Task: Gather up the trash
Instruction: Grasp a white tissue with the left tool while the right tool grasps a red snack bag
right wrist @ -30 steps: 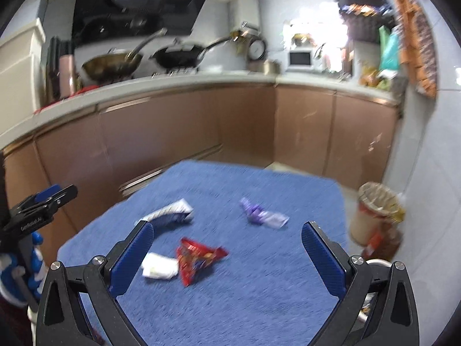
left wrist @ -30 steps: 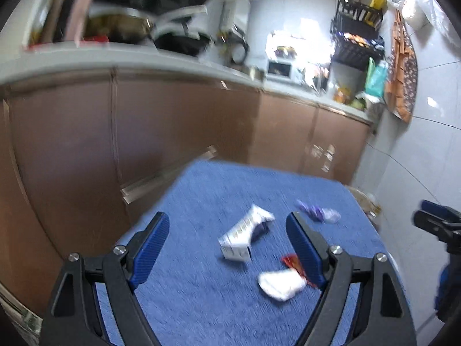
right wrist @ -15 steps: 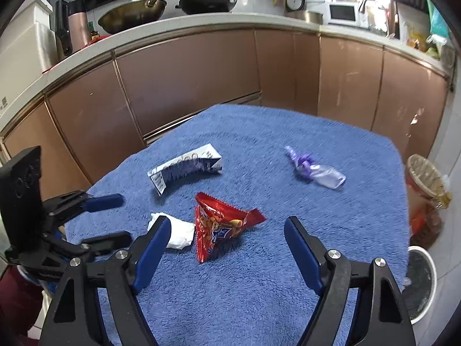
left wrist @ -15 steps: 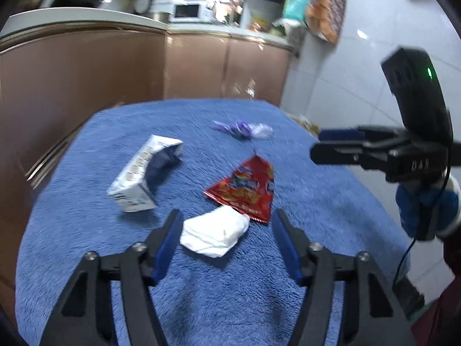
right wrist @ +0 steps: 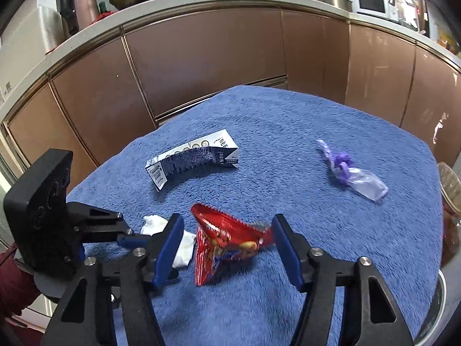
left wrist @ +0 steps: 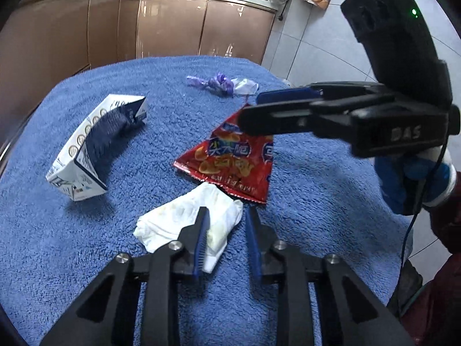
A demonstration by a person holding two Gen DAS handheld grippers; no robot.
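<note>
- Left wrist view: your left gripper [left wrist: 226, 242] has just been narrowing over the crumpled white paper tissue [left wrist: 187, 222] on the blue towel-covered desk [left wrist: 317, 190]. One of its fingers [left wrist: 201, 239] lies across the tissue, the other just beside its edge; whether they already pinch it is hard to tell, so treat them as still apart. The squashed white-and-navy carton [left wrist: 95, 144] and purple twisted plastic wrapper [left wrist: 219, 82] lie farther off.
- Right wrist view: your right gripper [right wrist: 227, 248] has been closing too, its fingers [right wrist: 285, 245] straddling the red crinkled snack bag [right wrist: 224, 245] without pressing it, probably so both pieces lift together.
</note>
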